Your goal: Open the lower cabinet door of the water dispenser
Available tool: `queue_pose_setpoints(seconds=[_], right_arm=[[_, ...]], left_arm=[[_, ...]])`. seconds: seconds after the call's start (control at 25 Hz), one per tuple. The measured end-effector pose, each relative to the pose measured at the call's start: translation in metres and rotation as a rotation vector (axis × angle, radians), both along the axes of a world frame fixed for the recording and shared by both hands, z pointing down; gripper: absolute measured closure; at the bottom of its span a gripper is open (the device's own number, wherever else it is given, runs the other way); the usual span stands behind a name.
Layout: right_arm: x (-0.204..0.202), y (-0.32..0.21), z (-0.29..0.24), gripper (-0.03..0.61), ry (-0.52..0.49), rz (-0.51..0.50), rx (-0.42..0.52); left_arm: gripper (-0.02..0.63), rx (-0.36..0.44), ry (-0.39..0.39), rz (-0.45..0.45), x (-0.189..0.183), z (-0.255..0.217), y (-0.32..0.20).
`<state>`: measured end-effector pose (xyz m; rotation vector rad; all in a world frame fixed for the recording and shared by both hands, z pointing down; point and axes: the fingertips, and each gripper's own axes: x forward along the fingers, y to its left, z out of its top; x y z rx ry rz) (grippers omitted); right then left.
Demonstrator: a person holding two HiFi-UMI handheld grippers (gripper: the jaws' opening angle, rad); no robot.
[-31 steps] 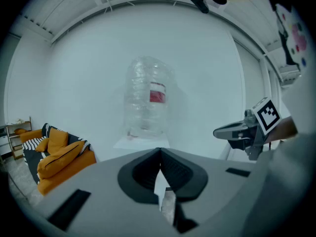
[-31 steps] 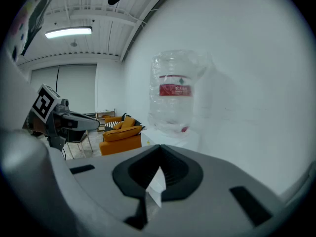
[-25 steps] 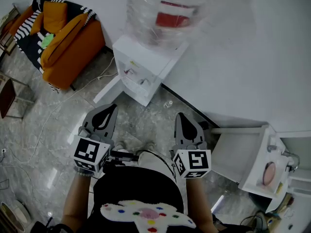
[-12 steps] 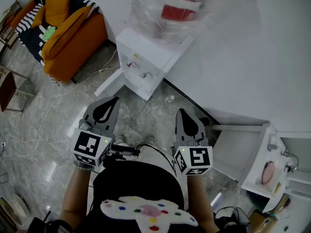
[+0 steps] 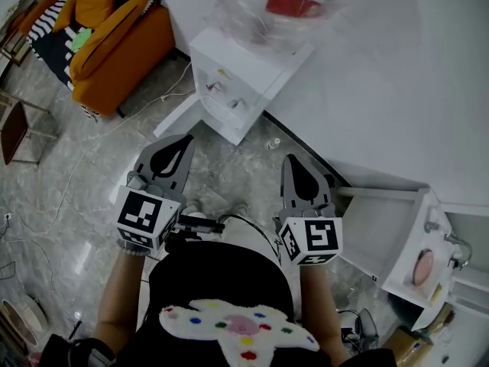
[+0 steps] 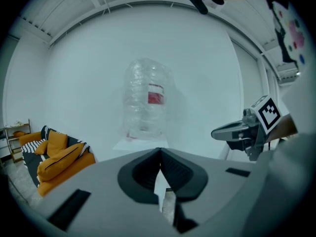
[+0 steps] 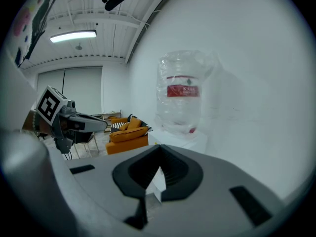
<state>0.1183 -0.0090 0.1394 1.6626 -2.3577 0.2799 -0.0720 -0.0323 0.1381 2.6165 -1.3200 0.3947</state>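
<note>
The white water dispenser [image 5: 246,73] stands against the wall with a clear bottle [image 5: 279,4] on top. Two taps [image 5: 221,96] show on its front. Its lower door is seen steeply from above and I cannot make it out. My left gripper [image 5: 184,139] and right gripper [image 5: 293,160] hang side by side over the floor, well short of the dispenser, both shut and empty. The bottle [image 6: 148,100] rises ahead of the shut left gripper [image 6: 160,150] in the left gripper view. In the right gripper view the bottle [image 7: 183,90] stands beyond the shut right gripper [image 7: 160,147].
An orange sofa [image 5: 114,40] with striped cushions sits left of the dispenser. A white cord [image 5: 114,132] trails across the marble floor. A small dark table [image 5: 14,128] is at the far left. An open white cabinet [image 5: 382,232] stands at the right.
The head view has drifted, so the dispenser and sofa sit slightly higher and further right. Both grippers stay shut, side by side, hardly moved.
</note>
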Motion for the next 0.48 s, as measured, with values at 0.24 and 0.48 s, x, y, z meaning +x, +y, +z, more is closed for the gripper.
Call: queue_pose_setpoints(seconds=[0.24, 0.48], right_arm=[[-0.0042, 0.0015, -0.0005, 0.575, -0.001, -0.015, -0.005], [-0.0040, 0.0046, 0.0011, 0.575, -0.005, -0.012, -0.010]], left_arm=[[0.600, 0.000, -0.003, 0.005, -0.0004, 0.0002, 0.0021], [0.600, 0.035, 0.004, 0.010, 0.0024, -0.0063, 0.0009]])
